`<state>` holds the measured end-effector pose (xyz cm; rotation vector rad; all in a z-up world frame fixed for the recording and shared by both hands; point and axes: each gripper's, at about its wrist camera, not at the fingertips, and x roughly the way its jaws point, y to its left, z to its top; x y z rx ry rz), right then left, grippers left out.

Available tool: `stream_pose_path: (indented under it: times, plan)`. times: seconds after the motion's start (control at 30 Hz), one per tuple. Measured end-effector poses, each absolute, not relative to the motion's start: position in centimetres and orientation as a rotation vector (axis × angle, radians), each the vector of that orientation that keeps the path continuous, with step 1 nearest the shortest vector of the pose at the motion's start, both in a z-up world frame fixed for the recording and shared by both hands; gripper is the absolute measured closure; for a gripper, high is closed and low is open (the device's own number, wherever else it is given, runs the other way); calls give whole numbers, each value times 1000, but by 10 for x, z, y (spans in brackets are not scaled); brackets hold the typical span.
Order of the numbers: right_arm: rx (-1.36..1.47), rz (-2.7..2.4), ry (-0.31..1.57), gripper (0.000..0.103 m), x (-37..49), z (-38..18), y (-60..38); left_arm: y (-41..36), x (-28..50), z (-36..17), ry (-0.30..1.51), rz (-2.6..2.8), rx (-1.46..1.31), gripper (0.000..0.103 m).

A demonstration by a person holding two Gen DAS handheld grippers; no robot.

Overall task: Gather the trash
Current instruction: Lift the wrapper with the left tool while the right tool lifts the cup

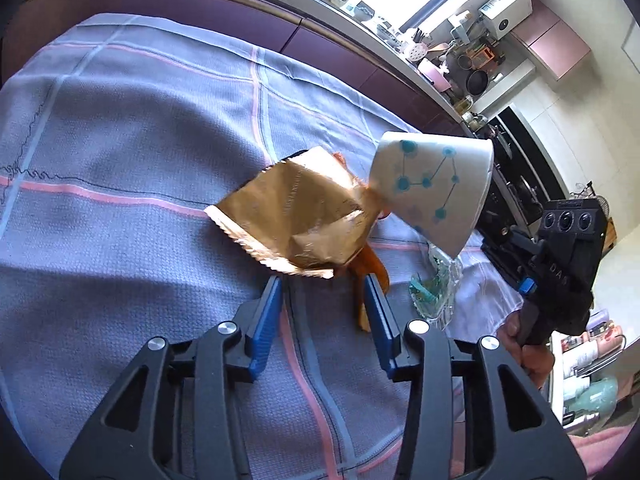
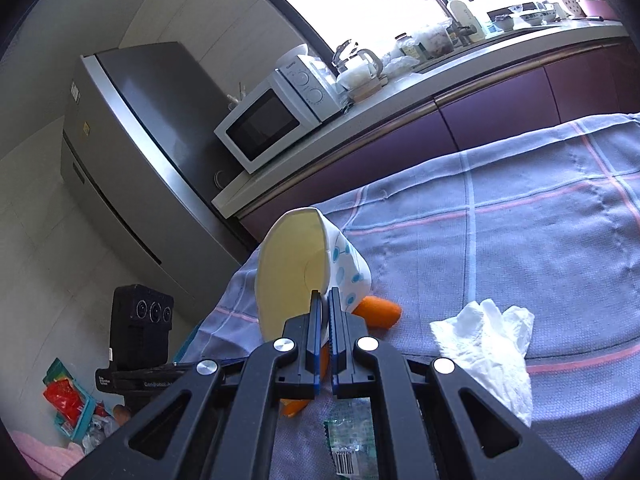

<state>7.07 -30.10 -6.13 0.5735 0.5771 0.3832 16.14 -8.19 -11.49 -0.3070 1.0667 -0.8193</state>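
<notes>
My right gripper (image 2: pixel 325 297) is shut on the rim of a white paper cup (image 2: pixel 298 268) with blue dots and holds it tilted above the table; the cup also shows in the left wrist view (image 1: pixel 434 186). My left gripper (image 1: pixel 322 280) is open and empty, just short of a gold foil wrapper (image 1: pixel 294 224) lying on the checked cloth (image 1: pixel 120 140). Orange peel (image 1: pixel 370 268) lies under the wrapper, and also shows below the cup in the right wrist view (image 2: pixel 378 311). A clear green-printed wrapper (image 1: pixel 434 290) lies to the right. A crumpled white tissue (image 2: pixel 490 344) lies right of my right gripper.
The table's edge falls off left of the cup, with a teal bin of trash (image 2: pixel 70 404) on the floor below. A purple cabinet counter (image 2: pixel 460 120) with a microwave (image 2: pixel 276 114) runs behind the table, next to a fridge (image 2: pixel 132 160).
</notes>
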Motion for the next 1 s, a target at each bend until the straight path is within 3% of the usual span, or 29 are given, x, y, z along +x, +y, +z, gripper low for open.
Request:
stream_pose_path:
  times: [0.3, 0.37, 0.47, 1.0]
  plan:
    - [564, 400, 628, 100, 72, -72, -295, -80, 183, -125, 1094, -825, -427, 58]
    - [561, 398, 633, 100, 73, -73, -295, -81, 185, -126, 1098, -822, -430, 61]
    - [561, 398, 638, 100, 74, -74, -293, -82, 188, -130, 1115, -821, -439, 79]
    - [573, 404, 615, 100, 69, -68, -290, -74, 168, -104, 1010, -790, -350, 88]
